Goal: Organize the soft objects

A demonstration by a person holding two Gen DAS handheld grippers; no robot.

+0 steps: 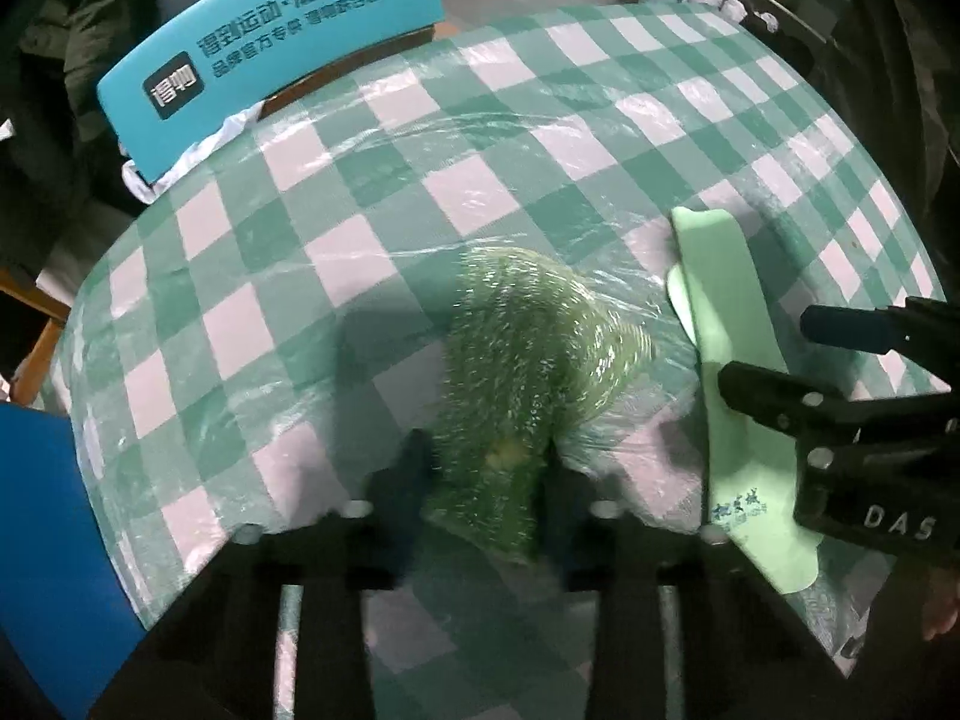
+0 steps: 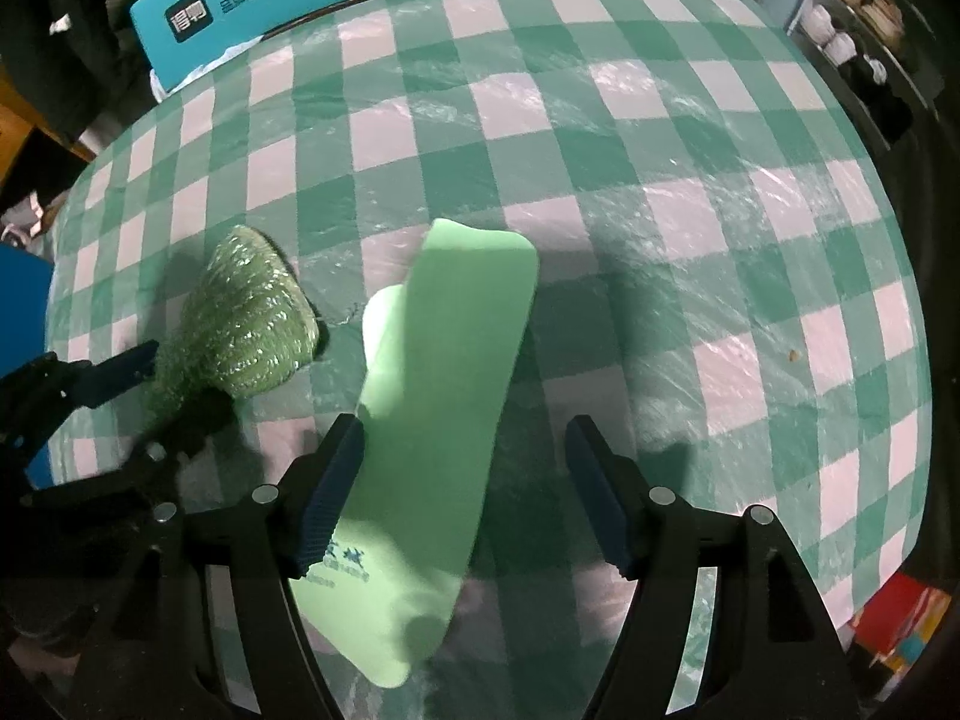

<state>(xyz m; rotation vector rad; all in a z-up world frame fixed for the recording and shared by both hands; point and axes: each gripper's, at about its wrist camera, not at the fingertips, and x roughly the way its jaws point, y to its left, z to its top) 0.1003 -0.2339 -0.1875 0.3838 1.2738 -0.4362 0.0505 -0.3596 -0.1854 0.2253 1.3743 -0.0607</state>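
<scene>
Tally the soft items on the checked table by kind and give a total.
Dark green glittery scrubber: 1, pinched in the left claw
Pale green cloth: 1, lying flat under the open right claw
Total: 2

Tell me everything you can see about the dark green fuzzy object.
The dark green fuzzy object is a soft, shaggy bundle with glittering fibres, perhaps a scrubbing cloth. It lies on the checked tablecloth, left of the pale green cloth and apart from it. The left gripper pinches its near end, squeezing it narrow.
</scene>
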